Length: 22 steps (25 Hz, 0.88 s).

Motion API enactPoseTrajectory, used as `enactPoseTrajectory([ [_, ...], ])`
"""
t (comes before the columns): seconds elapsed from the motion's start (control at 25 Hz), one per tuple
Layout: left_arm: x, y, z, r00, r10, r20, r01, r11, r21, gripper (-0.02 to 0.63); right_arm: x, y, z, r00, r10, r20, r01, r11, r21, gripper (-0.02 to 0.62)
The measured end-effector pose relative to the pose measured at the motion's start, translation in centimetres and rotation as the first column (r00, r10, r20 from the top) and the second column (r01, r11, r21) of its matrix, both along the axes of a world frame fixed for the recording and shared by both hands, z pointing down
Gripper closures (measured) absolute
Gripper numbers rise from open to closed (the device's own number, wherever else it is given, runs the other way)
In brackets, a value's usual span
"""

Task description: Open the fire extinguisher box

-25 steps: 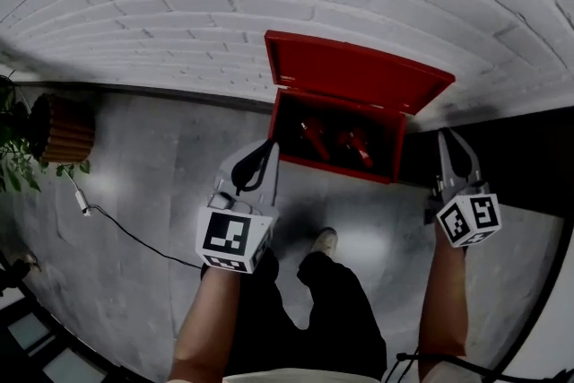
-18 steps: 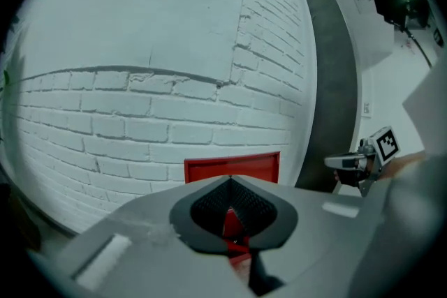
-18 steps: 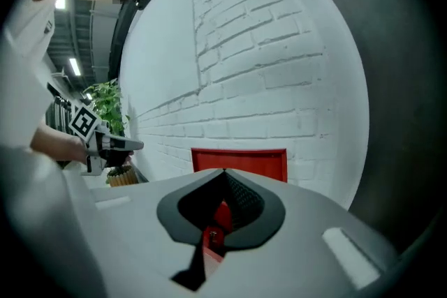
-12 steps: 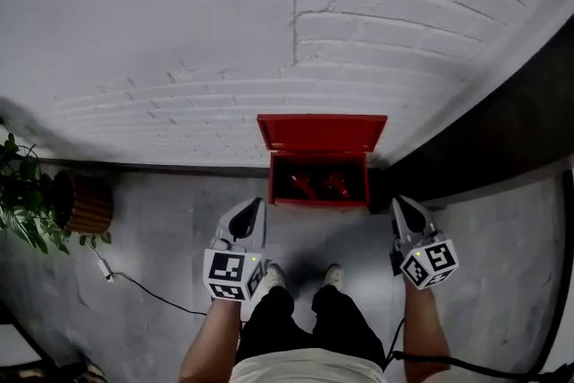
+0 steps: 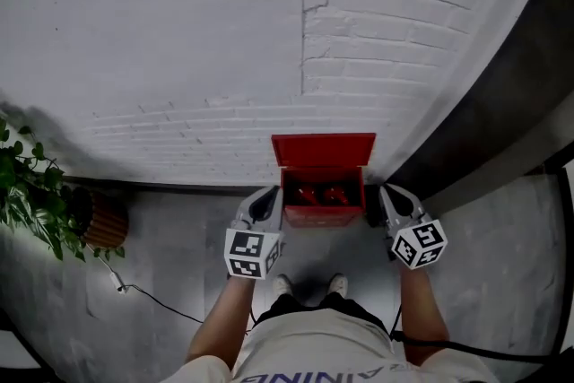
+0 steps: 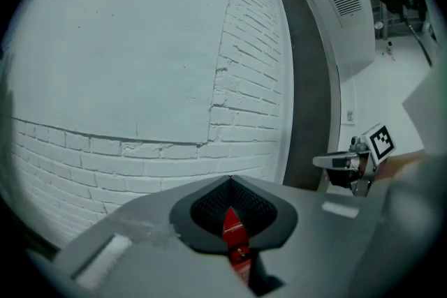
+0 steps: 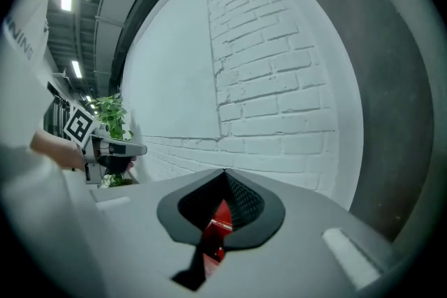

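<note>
The red metal fire extinguisher box (image 5: 324, 150) sits on the grey concrete floor (image 5: 170, 233) against the white brick wall (image 5: 179, 58), lid already raised, long axis along the wall. It lies just ahead, between the left gripper (image 5: 269, 195) and right gripper (image 5: 387, 193), about equally near both. Each gripper's jaws are pressed together on nothing.

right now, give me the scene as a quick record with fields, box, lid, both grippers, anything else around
box: red fire extinguisher box, at the foot of the white brick wall
lid: lid raised, box open
contents: red shapes inside, too small to tell
left hand-held gripper: jaws together, empty, left of the box
right hand-held gripper: jaws together, empty, right of the box
other: potted plant far left; cable on the floor
</note>
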<state>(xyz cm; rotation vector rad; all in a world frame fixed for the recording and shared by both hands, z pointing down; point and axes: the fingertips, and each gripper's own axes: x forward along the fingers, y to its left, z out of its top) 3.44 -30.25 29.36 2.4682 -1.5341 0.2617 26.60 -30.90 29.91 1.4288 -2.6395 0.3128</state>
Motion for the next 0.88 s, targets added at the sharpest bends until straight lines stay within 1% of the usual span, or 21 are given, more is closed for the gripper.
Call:
enactPoseTrajectory([
  [0.2,0.4,-0.4,-1.8,1.000,-0.001,-0.007,0.001,0.999,0.041,0.601,-0.3,-0.1,-1.8,1.000,-0.009,-0.014,0.009,1.000,0.027,0.589],
  [0.36,0.2,-0.9,-1.4,1.000,-0.008,0.005,0.008,1.000,0.026,0.601,-0.4,-0.4,-1.9,1.000,-0.005,-0.021,0.005,1.000,0.018,0.589],
  [0.6,0.6,-1.4,-0.7,1.000,0.002,0.007,-0.002,1.000,0.010,0.601,-0.1,-1.0,-1.2,1.000,0.008,-0.022,-0.008,1.000,-0.005,0.589],
  [0.88,1.0,-1.4,-0.9,1.000,0.011,-0.014,-0.011,1.000,0.006,0.601,0.2,-0.8,-1.0,0.999,0.010,-0.031,-0.011,1.000,-0.012,0.589],
])
